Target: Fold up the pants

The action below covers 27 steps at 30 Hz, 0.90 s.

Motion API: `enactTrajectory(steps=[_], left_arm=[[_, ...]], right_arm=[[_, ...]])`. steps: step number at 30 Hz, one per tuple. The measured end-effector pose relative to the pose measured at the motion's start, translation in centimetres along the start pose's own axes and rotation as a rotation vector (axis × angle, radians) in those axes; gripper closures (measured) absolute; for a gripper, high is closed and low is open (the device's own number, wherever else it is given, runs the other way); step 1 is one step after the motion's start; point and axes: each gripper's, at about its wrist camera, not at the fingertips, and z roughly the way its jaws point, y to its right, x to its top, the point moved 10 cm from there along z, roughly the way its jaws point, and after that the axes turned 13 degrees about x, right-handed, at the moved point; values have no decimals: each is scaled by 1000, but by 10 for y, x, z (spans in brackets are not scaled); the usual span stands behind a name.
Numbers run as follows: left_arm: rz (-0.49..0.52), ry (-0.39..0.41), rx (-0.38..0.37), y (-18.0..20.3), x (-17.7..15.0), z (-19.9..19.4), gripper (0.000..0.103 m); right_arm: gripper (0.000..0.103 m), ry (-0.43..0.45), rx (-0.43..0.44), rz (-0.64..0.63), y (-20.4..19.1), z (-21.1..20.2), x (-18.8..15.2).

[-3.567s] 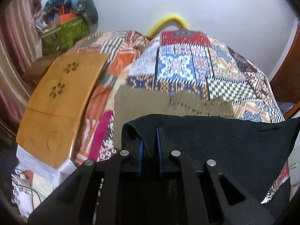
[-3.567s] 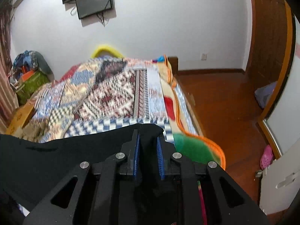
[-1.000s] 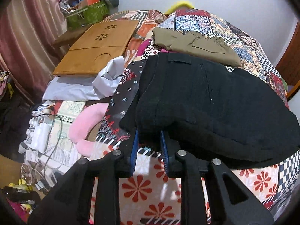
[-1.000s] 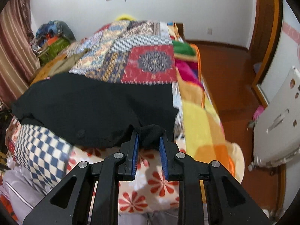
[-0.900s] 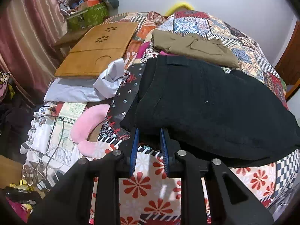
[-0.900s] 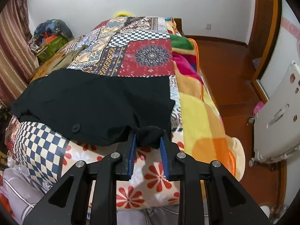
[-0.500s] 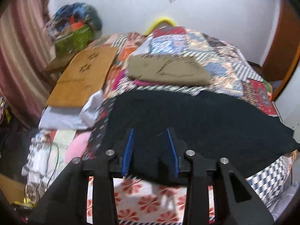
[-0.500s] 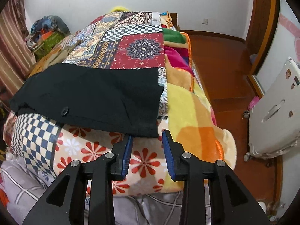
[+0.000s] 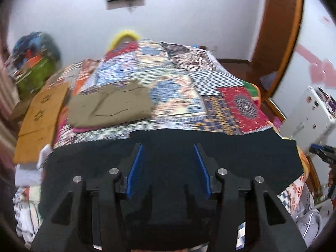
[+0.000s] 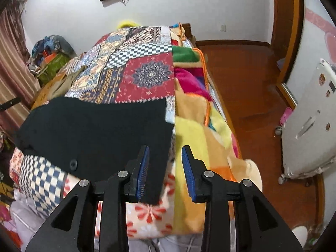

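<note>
left wrist view: black pants [image 9: 172, 147] lie flat across the bed [image 9: 241, 105], folded over once i'd guess. left gripper [image 9: 168, 166] has just been opening, nothing pinched. right gripper [image 10: 166, 166] is parted too, empty. more folds left.

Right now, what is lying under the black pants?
The black pants lie spread on a patchwork quilt, with a flowered blanket showing below their near edge. What the bedding looks like directly beneath the cloth is covered.
</note>
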Motion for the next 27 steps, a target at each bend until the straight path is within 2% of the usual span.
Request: enactTrajectory(steps=[5,9,14,17,20,24,27], left_arm=[[50,-26,-66,58,4,18,54],[93,-59,-98,97,-4,36,54],[144,-118,-121,131,-22,57,54],[166,-137,-125,144,-31,65,54],[174,-159,-131,151,-37,72,54],[172,-188,-128,156,-45,78,54],[163,-194,-127,154,-47,80,54]], right_arm=[[71,-3,5,-1,9,27,15],[70,-28,19,44,20,46,14],[70,-94,72,85,24,70,3],[72,-89,109,89,19,73,1],[83,-50,107,55,13,68,8],[92,26,133,30,5,55,29],[93,112,160,-10,-9,40,52]])
